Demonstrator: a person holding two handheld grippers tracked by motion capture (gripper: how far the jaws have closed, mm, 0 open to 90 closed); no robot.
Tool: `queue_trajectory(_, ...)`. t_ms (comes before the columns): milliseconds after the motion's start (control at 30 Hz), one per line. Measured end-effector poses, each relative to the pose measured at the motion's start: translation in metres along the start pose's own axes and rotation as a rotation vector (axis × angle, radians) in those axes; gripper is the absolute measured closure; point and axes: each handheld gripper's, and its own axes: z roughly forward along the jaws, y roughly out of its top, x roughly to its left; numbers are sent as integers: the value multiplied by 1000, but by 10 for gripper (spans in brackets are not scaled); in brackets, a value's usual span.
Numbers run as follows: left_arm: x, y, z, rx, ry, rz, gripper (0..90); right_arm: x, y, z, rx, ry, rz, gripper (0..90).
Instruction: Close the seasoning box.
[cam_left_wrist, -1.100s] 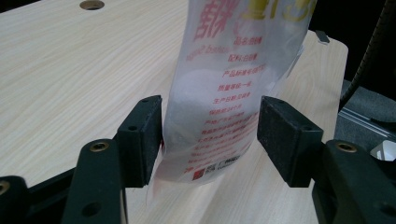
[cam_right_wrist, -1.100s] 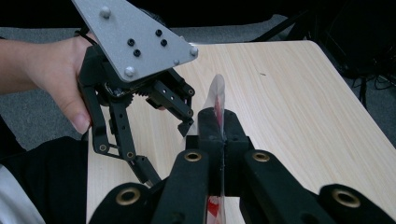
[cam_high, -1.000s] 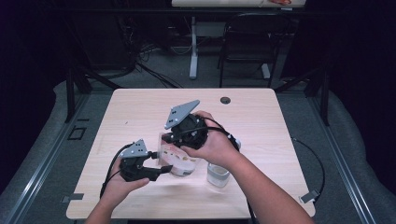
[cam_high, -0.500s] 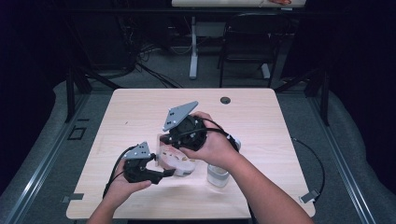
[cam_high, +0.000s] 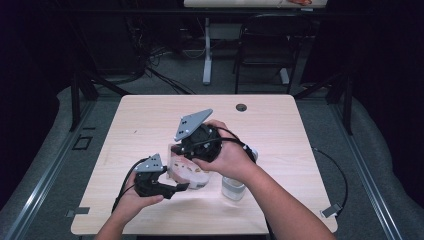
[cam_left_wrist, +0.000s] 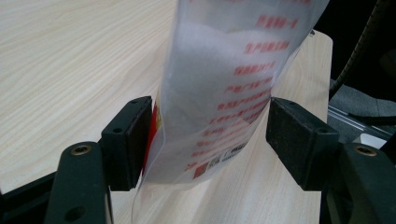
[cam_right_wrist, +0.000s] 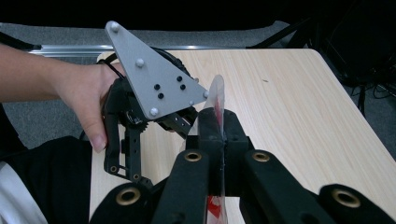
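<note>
A clear plastic bag with red print and white powder inside hangs above the table. My right gripper is shut on the bag's top edge, and in the right gripper view its jaws are pressed together on the film. My left gripper sits at the bag's lower end. In the left gripper view the bag hangs between the wide-set jaws of the left gripper. Its sides lie right by both pads and it does not look squeezed.
A small clear jar stands on the table by the right forearm. A round cable hole sits near the far edge. In the right gripper view the left gripper and its grey plate are close in front.
The left gripper has shifted slightly toward the near edge at the bag's lower end. The right gripper and the bag's top have stayed put.
</note>
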Motion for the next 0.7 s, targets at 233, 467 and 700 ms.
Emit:
queue_trajectory(233, -1, -4, 3, 6, 11, 33, 376, 1, 0, -1, -4, 2, -1, 900)
queue_trajectory(467, 0, -5, 2, 21, -4, 29, 452, 1, -2, 0, -3, 2, 2, 900)
queue_trajectory(700, 1, -6, 0, 23, -8, 53, 531, 1, -3, -1, -8, 6, 4, 900)
